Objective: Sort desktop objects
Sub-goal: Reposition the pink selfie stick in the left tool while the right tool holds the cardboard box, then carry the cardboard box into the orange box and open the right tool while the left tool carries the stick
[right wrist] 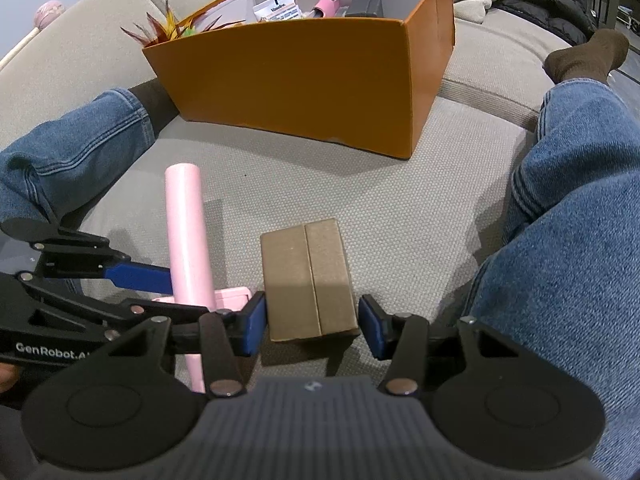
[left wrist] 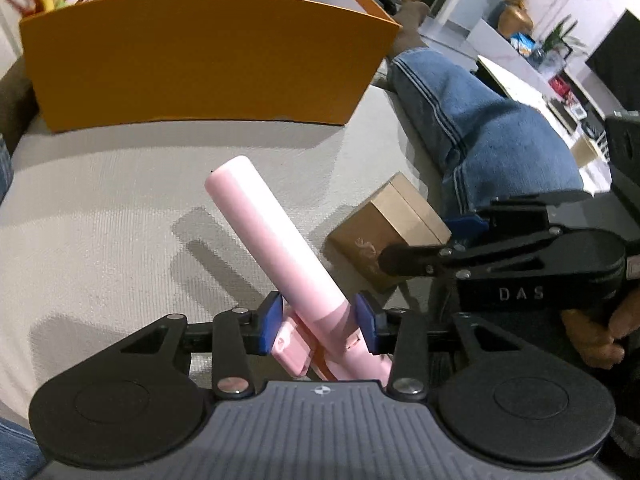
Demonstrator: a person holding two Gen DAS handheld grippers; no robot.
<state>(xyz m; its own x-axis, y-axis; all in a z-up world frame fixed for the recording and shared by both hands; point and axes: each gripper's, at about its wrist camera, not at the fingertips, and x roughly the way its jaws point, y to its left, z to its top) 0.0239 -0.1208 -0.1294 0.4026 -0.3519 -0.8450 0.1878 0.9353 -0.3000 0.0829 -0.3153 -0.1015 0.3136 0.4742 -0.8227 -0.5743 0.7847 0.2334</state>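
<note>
two pickups are in hand at once, by my reading: each gripper is at an item on the cushion (right wrist: 400, 184), with the orange box (right wrist: 304, 84) waiting at the far edge, already holding a few things.

the left gripper (left wrist: 318, 320) is clamped on the pink tube (left wrist: 276, 240) near its lower end; both blue pads (left wrist: 270, 322) press its sides, and the tube sticks up and away at a tilt. a flat pink part sits under the jaws. whether the tube is clear of the cushion i cannot tell.

the right gripper (right wrist: 312, 326) is spread wide around the near end of the brown carton (right wrist: 308, 280), which lies flat near the cushion's middle, just right of the tube. the left pad touches or nearly touches the carton's side; the right pad stands off with a visible gap, so nothing is gripped yet.

next the right jaws likely need to close square on the carton, then both items lift and carry over the box's near wall.
</note>
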